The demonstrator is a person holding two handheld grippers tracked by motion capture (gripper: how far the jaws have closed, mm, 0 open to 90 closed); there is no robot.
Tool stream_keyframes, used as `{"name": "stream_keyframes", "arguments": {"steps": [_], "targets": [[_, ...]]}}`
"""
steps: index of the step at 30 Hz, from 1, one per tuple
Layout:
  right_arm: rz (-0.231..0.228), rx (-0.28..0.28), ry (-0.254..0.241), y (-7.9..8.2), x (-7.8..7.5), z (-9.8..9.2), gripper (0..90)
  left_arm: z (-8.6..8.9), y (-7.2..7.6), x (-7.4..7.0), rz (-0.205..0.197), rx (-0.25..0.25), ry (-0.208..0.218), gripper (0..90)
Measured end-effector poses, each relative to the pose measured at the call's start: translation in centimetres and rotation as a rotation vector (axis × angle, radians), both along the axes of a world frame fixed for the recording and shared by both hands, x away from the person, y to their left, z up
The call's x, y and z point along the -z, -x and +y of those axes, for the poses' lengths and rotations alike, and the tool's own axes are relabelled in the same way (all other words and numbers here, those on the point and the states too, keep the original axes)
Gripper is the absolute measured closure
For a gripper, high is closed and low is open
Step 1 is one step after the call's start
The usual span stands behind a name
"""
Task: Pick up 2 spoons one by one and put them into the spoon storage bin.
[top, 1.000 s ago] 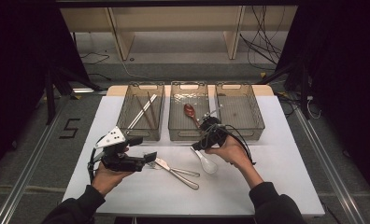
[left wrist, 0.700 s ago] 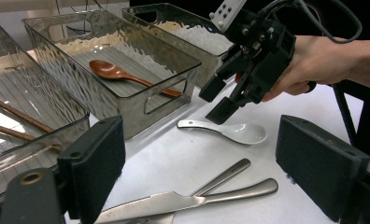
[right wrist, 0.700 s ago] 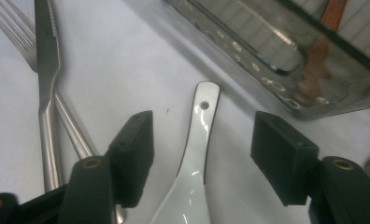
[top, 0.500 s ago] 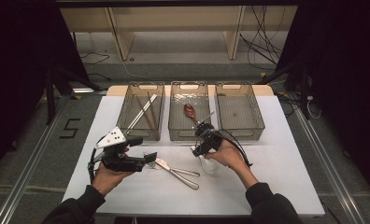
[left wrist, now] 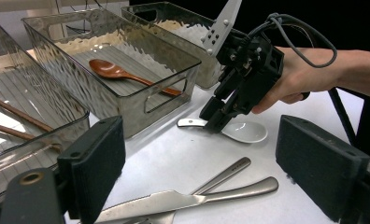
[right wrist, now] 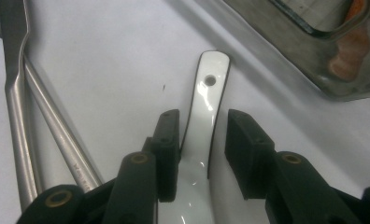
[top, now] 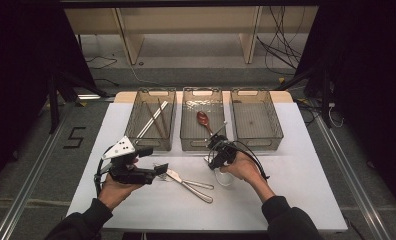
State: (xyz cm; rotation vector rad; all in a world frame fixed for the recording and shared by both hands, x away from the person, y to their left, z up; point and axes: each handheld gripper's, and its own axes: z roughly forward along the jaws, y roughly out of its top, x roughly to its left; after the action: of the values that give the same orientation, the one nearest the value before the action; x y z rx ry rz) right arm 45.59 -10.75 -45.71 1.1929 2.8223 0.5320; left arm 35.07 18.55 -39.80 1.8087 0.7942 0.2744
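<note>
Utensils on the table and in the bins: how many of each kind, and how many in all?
Chopsticks, in the left bin: 2
Brown spoon, in the middle bin: 1
White spoon, on the table between the right gripper jaws, which have just been closing: 1
Metal knife, on the table: 1
Metal fork, on the table: 1
Total: 6

Black hand-held gripper, grey cable, grey three-cornered plate with dark dots; dark sleeves.
</note>
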Motion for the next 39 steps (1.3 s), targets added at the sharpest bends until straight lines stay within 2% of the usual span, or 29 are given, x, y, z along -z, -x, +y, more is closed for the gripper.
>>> {"name": "stream_keyframes", "arguments": {"steps": [6, 14, 23, 28, 30, 32, 33, 35, 39], "targets": [[-0.001, -0.014, 0.032, 0.2, 0.26, 0.44, 70.1, 0.0, 0.01, 0.03, 0.002, 0.0, 0.0, 15.6], [-0.003, -0.021, 0.042, 0.34, 0.19, 0.6, 75.3, -0.03, 0.04, 0.02, 0.0, 0.0, -0.003, 15.6], [-0.014, -0.033, 0.043, 0.45, 0.09, 0.69, 76.3, -0.02, 0.03, 0.03, 0.0, 0.0, -0.003, 15.6], [-0.023, -0.031, 0.022, 0.37, -0.28, 0.41, 77.2, 0.0, 0.03, 0.03, -0.001, 0.0, -0.003, 15.6], [-0.018, -0.029, 0.006, 0.36, -0.42, 0.28, 79.1, 0.0, 0.02, 0.03, 0.0, -0.001, -0.004, 15.6], [-0.01, -0.03, -0.014, 0.34, -0.5, 0.2, 86.3, -0.02, 0.03, 0.03, 0.0, -0.001, -0.005, 15.6], [-0.017, -0.031, -0.018, 0.37, -0.53, 0.22, 86.3, -0.03, 0.03, 0.03, -0.001, -0.001, -0.004, 15.6], [-0.018, -0.039, 0.011, 0.35, -0.39, 0.26, 86.4, -0.01, 0.02, 0.04, -0.002, 0.002, -0.009, 15.6], [-0.015, -0.045, 0.012, 0.39, -0.46, 0.25, 86.6, -0.04, 0.03, 0.04, -0.001, -0.001, -0.006, 15.6]]}}
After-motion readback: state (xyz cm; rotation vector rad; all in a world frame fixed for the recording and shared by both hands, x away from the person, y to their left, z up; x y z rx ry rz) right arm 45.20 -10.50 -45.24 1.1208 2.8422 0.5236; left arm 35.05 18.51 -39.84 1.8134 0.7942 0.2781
